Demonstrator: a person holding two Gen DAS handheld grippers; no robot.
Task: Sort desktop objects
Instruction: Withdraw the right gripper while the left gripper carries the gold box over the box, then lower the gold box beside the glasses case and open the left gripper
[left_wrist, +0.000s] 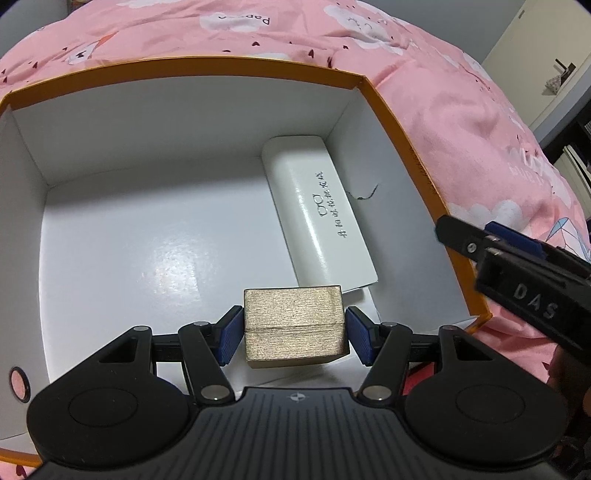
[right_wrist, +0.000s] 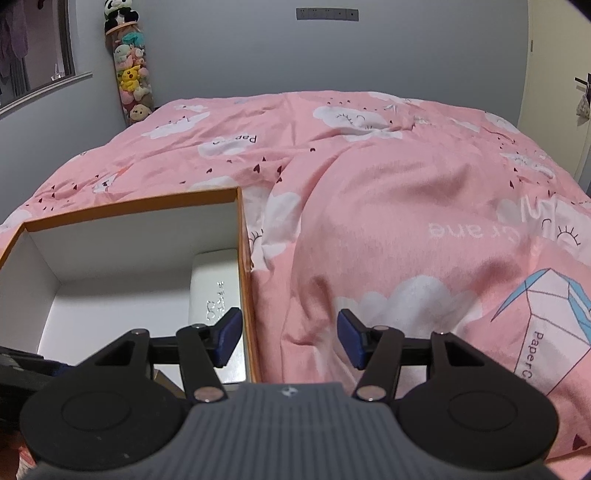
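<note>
Your left gripper (left_wrist: 294, 334) has its jaws clamped on the gold box (left_wrist: 294, 325), low inside the orange-rimmed carton (left_wrist: 406, 122); right gripper (right_wrist: 289, 338) jaws apart, empty. Release crooked and it could tip onto the white case (left_wrist: 317, 214).

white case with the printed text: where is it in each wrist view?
Left wrist: the white case lies right of centre on the floor of the orange-rimmed box, along its right wall, beyond the gold block between the left claw's pads.
Right wrist: lower left, inside the box against its right wall, just beyond the claw's left pad.
Shared landmark: the box's orange right wall.
</note>
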